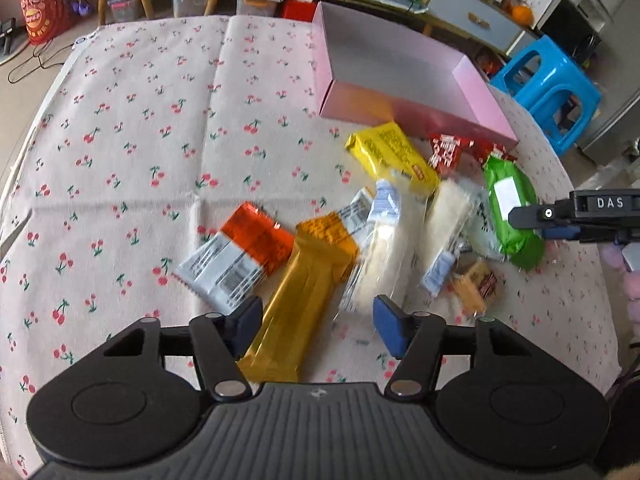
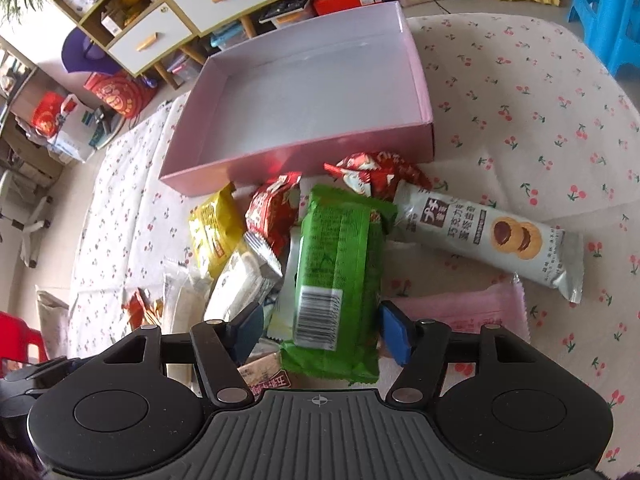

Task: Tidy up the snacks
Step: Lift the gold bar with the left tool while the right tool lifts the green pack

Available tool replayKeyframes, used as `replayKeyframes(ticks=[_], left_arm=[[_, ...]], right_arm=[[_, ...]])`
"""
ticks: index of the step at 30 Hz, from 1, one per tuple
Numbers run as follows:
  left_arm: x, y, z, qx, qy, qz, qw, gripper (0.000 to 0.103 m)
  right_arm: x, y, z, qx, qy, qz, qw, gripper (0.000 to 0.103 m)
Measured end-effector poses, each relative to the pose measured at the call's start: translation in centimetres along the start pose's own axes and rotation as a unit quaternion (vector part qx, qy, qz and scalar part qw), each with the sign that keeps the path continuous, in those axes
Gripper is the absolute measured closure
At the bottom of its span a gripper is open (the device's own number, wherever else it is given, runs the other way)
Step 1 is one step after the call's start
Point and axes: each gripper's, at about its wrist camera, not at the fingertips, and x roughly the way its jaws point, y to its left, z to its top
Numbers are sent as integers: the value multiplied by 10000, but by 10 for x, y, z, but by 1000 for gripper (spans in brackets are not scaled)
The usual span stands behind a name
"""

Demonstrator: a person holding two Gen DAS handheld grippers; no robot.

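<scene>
The snacks lie in a loose pile on the cherry-print desk, just in front of the empty pink box. The green packet sits between the right gripper fingers, which stand apart with a gap on each side of it. The gold packet lies between the left gripper fingers, also parted; whether the left pad touches it cannot be told
</scene>
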Motion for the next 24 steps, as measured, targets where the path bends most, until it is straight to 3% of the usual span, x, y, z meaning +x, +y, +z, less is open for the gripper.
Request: replayKeyframes(ticks=[9,15,20,24], left_arm=[[7,-6,-10,718,212,384,9965,50],[21,-16,-13,1446,285,627,9871,50],[21,-13,-10,1414,216,624,9878,50],[21,-11,-7,1347,154,597,9890,56]], right_arm=[[5,11,-7,-242,-90,-307,9992,40],[6,13,-7,-305,-188,-477,9982,51],[7,9,-5,-277,-196,-491,9982,57],[8,7,-3,-204,-184,-462,9986,58]])
